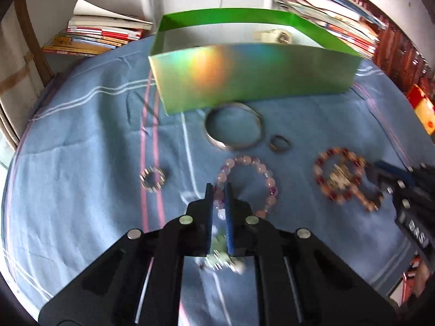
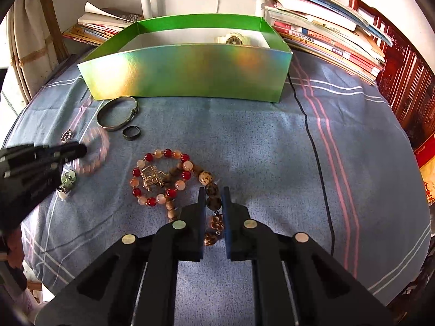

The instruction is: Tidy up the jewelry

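A green holographic box [image 1: 244, 73] [image 2: 187, 70] stands open on the blue cloth, a pale watch [image 2: 231, 39] inside. In front lie a silver bangle [image 1: 233, 126] [image 2: 118, 114], a small ring [image 1: 278, 144] [image 2: 131, 132], a spiky ring [image 1: 152, 179] and a red-and-peach bead bracelet [image 1: 339, 176] [image 2: 160, 179]. My left gripper [image 1: 218, 190] [image 2: 81, 149] is shut on the pink bead bracelet [image 1: 252, 184] [image 2: 95, 152]. My right gripper [image 2: 213, 193] is shut on the brown bead bracelet [image 2: 209, 190].
Stacks of books and magazines lie behind the box at left [image 1: 103, 35] and right [image 2: 326, 35]. A green charm piece [image 2: 68, 182] lies under the left gripper. A dark wooden cabinet [image 2: 407, 81] stands at the right edge.
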`<state>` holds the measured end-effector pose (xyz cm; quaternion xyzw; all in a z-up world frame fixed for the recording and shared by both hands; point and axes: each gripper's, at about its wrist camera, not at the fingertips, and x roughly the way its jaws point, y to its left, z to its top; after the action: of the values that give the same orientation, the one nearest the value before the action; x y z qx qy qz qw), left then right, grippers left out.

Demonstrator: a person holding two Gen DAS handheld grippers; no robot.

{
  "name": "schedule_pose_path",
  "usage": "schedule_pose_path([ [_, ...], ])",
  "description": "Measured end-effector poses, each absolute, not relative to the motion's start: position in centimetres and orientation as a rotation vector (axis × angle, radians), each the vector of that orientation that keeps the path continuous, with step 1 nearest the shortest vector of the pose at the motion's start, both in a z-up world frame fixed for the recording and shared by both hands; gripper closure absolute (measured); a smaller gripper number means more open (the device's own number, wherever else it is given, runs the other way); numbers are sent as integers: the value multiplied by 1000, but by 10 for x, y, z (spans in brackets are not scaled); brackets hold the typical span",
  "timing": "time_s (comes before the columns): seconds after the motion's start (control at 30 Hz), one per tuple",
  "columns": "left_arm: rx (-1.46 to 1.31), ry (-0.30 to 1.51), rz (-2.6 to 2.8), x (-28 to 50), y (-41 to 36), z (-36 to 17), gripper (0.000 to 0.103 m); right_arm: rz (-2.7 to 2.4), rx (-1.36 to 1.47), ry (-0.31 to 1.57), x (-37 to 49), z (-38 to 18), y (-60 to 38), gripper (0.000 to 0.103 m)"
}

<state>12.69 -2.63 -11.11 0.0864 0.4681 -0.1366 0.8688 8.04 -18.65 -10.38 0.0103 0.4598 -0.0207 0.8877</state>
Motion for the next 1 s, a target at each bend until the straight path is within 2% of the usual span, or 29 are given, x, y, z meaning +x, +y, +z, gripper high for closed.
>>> schedule_pose_path([
  [0.23, 173, 978, -329, 97, -15, -105, 92, -85, 55, 923, 79, -94, -196, 91],
  [0.33, 170, 975, -303, 97, -14, -107, 78, -57, 83, 933, 84, -95, -194, 76],
  [0.37, 170, 977, -300, 98, -14, -108, 77, -54, 78, 931, 86, -95, -192, 74],
  [0.63, 186, 964, -292, 99, -19, -111, 73, -48, -4, 954, 103, -108, -170, 75],
  [0.67, 185, 962, -292, 100, -20, -111, 72, -39, -11, 954, 102, -108, -168, 84],
  [0.73, 180, 960, -291, 100, -20, -111, 72, -23, -23, 952, 101, -108, -164, 92],
  [0.77, 178, 960, -292, 100, -20, -111, 73, -15, -21, 950, 100, -107, -163, 92],
  [0.83, 167, 961, -298, 101, -20, -111, 86, -8, -14, 938, 97, -103, -163, 92],
  [1.0, 149, 957, -294, 101, -18, -108, 91, 17, 20, 864, 85, -78, -168, 92],
])
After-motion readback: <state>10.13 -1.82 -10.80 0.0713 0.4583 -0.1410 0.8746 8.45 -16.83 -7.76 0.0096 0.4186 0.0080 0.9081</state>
